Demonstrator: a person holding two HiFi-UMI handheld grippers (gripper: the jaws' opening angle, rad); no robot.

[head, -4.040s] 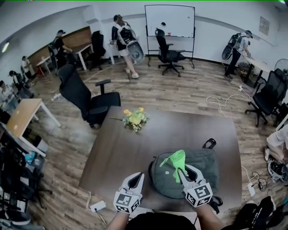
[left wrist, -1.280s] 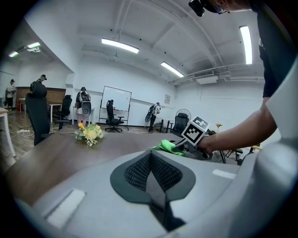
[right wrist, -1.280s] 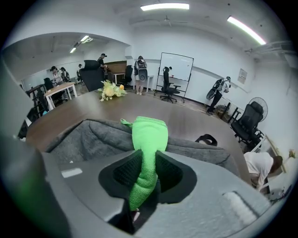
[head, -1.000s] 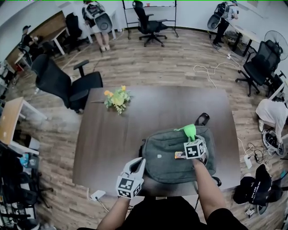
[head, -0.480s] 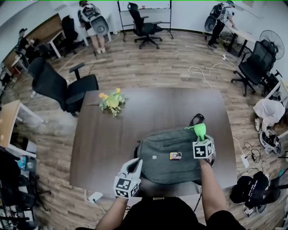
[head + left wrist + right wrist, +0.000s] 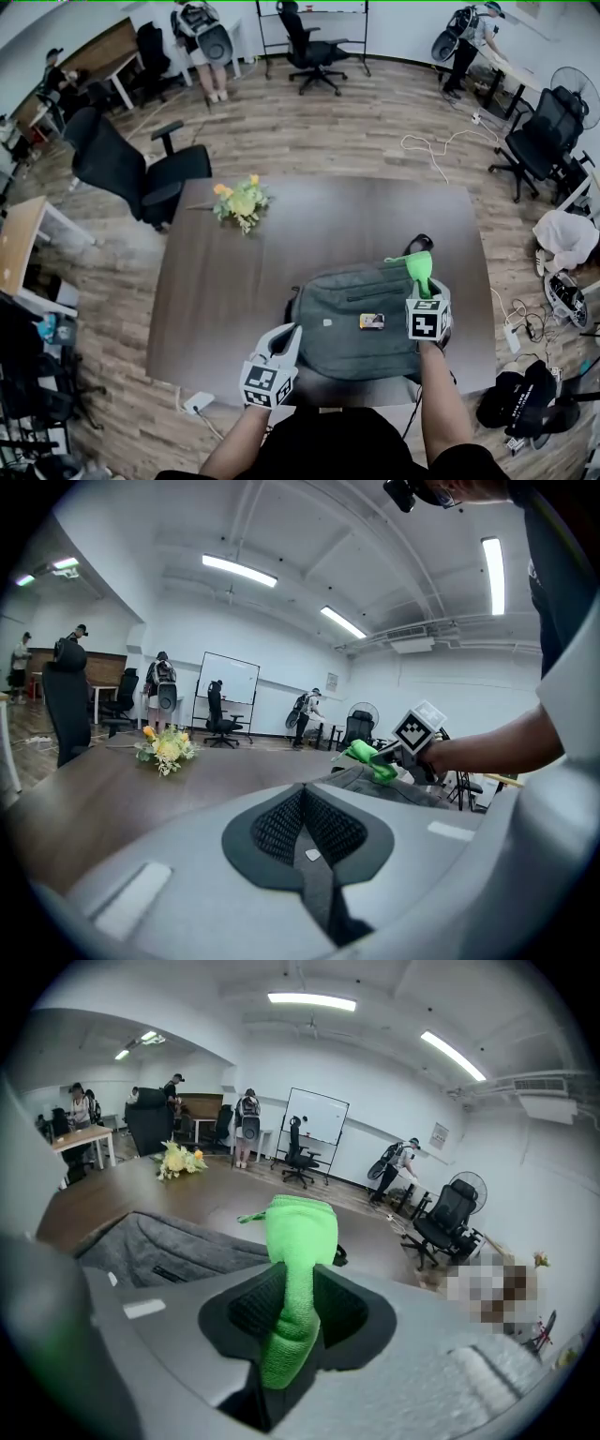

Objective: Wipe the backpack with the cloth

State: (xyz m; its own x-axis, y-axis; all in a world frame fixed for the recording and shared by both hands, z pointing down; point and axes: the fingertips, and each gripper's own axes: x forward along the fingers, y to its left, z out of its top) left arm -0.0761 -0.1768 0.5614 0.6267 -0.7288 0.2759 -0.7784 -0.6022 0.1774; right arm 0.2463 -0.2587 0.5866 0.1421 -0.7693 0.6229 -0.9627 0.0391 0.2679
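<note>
A grey-green backpack [image 6: 361, 319] lies flat on the dark table [image 6: 309, 225] near its front edge, with a small orange tag [image 6: 371, 322] on its top. My right gripper [image 6: 421, 284] is shut on a bright green cloth [image 6: 417, 265], which pokes out past the jaws over the backpack's far right corner. In the right gripper view the green cloth [image 6: 298, 1260] runs between the pads above the backpack [image 6: 178, 1246]. My left gripper [image 6: 288, 335] hovers at the backpack's front left corner, its jaws shut with nothing in them [image 6: 305, 829].
A yellow flower bunch [image 6: 239, 202] lies on the table's far left. Black office chairs [image 6: 131, 173] stand around, with cables [image 6: 441, 150] on the wooden floor. People stand at the back of the room [image 6: 202, 37]. A power strip [image 6: 198, 404] lies under the table's front left.
My right gripper has carried the cloth from the backpack's middle toward its right side and far right corner. The left gripper has stayed at the front left corner.
</note>
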